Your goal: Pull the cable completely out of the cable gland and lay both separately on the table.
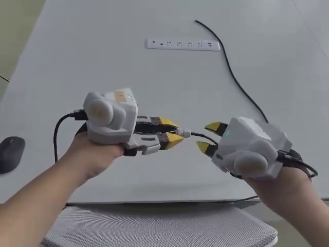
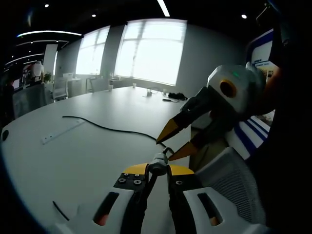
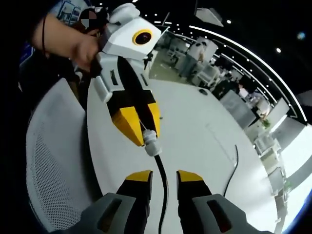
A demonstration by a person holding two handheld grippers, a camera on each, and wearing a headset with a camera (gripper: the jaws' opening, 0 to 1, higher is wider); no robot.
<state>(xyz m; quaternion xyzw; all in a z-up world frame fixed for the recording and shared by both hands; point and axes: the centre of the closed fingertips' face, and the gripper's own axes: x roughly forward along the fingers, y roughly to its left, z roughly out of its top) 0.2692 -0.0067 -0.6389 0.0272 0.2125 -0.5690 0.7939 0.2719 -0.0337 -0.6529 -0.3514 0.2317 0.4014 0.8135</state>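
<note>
A small grey cable gland sits between the yellow tips of my left gripper, which is shut on it above the table's front edge. From the gland a thin black cable runs toward the right gripper. My right gripper faces the left one. Its jaws stand open on either side of the cable without pinching it. In the left gripper view the gland is pinched at my left gripper, and the right gripper's fingertips point at it.
On the white table a white power strip lies at the back, and a long black cord trails to the right. A dark mouse rests at the left edge. A grey mesh chair is below the front edge.
</note>
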